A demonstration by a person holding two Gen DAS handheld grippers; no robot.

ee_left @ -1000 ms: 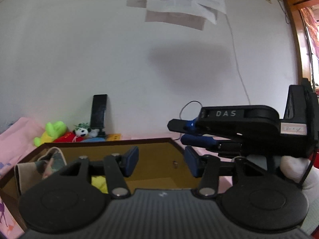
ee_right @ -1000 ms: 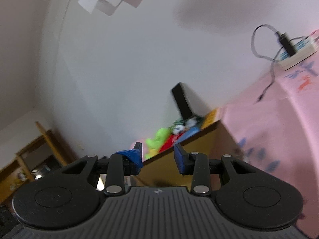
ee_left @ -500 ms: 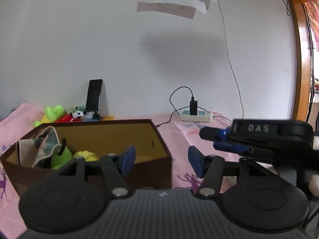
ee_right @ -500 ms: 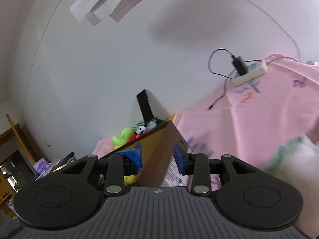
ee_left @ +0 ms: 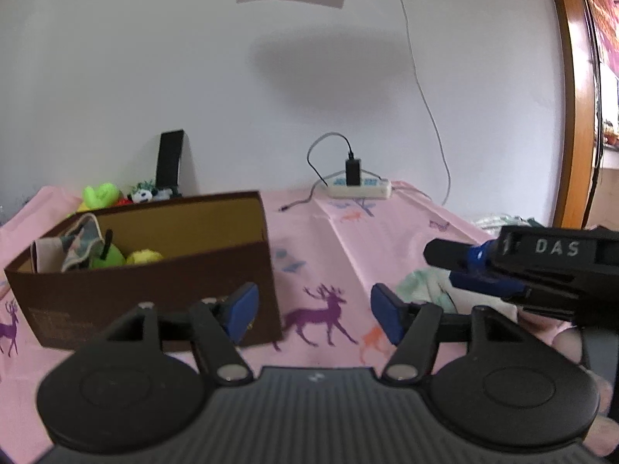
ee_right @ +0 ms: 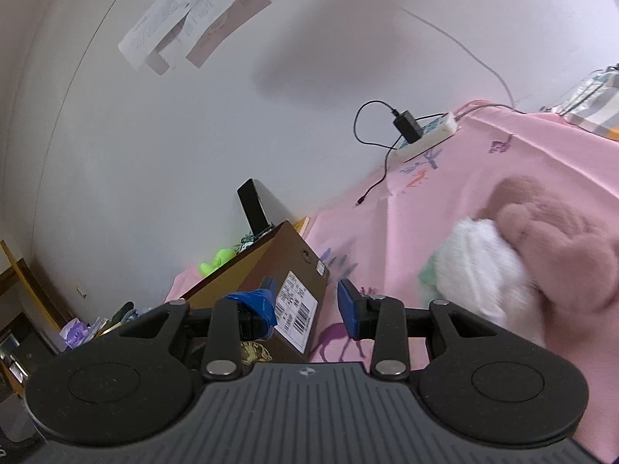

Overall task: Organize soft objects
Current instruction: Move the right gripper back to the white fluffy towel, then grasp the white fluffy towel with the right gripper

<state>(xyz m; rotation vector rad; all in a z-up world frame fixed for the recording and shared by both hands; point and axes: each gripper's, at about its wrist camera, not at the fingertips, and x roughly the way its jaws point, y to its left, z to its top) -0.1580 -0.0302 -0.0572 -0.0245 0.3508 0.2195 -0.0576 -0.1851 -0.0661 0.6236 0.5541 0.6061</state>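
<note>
Several soft items, a patterned cloth (ee_left: 79, 241) among them, are already seen inside the brown box (ee_left: 154, 290). A white-and-green bundle (ee_right: 476, 270) and a pink plush (ee_right: 557, 247) are judged still to be put away. The left gripper (ee_left: 311, 307), whose jaws have just been opening, and the right gripper (ee_right: 305, 303) are both held apart and empty.

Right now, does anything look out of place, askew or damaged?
One oddity: on the right gripper, the blue covering on the left finger's pad looks crumpled and loose, unlike the flat pad opposite. Soft things outside the box simply await sorting.
</note>
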